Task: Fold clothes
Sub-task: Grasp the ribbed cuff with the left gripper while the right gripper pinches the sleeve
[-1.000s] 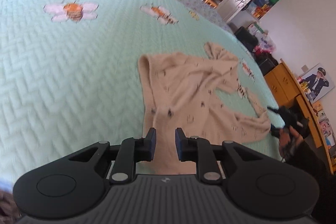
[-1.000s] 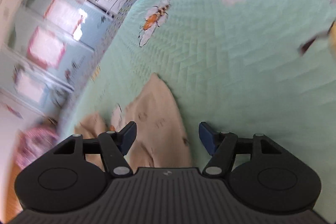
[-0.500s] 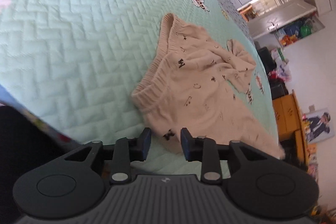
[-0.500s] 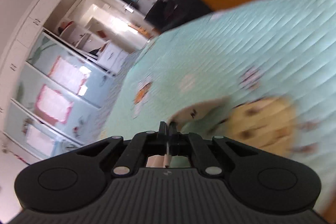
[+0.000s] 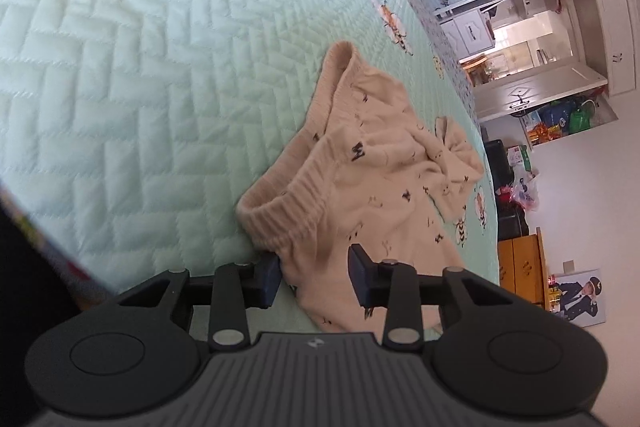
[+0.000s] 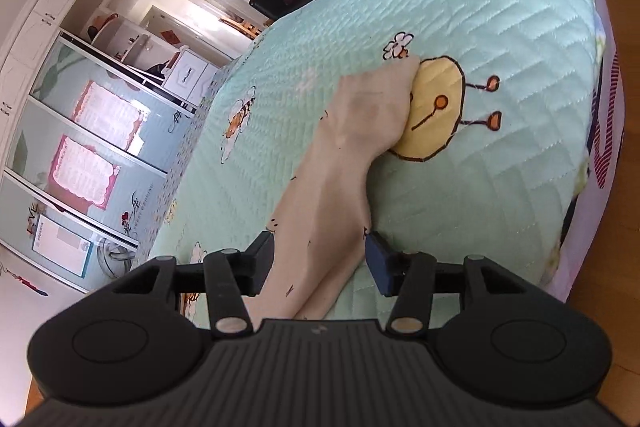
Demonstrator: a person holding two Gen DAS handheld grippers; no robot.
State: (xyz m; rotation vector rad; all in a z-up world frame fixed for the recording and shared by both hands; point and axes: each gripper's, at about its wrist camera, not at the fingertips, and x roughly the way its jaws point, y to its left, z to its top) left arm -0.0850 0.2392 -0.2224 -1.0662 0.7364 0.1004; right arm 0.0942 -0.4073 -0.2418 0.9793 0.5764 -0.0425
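- Beige trousers [image 5: 372,187] spread flat on bed quilt [image 5: 140,75] near its front edge, laid out for folding.
- Left hand-held gripper [image 5: 314,273] part open, astride waistband corner, not clamping.
- Right hand-held gripper [image 6: 320,263] just reopened, jaws apart around trouser leg [image 6: 344,163], leg end near quilt's corner.
- No containers on bed.

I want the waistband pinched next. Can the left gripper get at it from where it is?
Probably yes. The left gripper is open, the waistband of the beige pants lies just ahead on the bedspread, and nothing sits between.
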